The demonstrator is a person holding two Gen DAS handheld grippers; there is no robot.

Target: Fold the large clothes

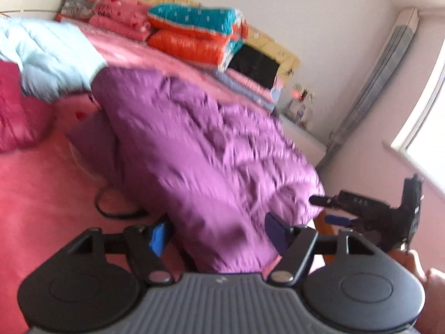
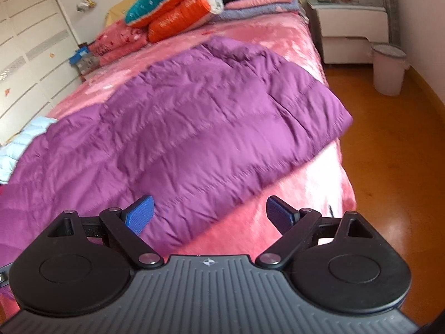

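On pink bed (image 2: 281, 41): purple jacket (image 2: 194, 128); both hand-held grippers (image 1: 217, 231) (image 2: 208, 211) agape, empty; bin (image 2: 388, 69) only in right view.

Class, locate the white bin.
In the right wrist view, the white bin stands upper right on the wooden floor, beside the white nightstand.

Purple quilted coat (image 2: 194, 128) — pink bedspread (image 2: 278, 41) — blue fingers (image 2: 140, 217).
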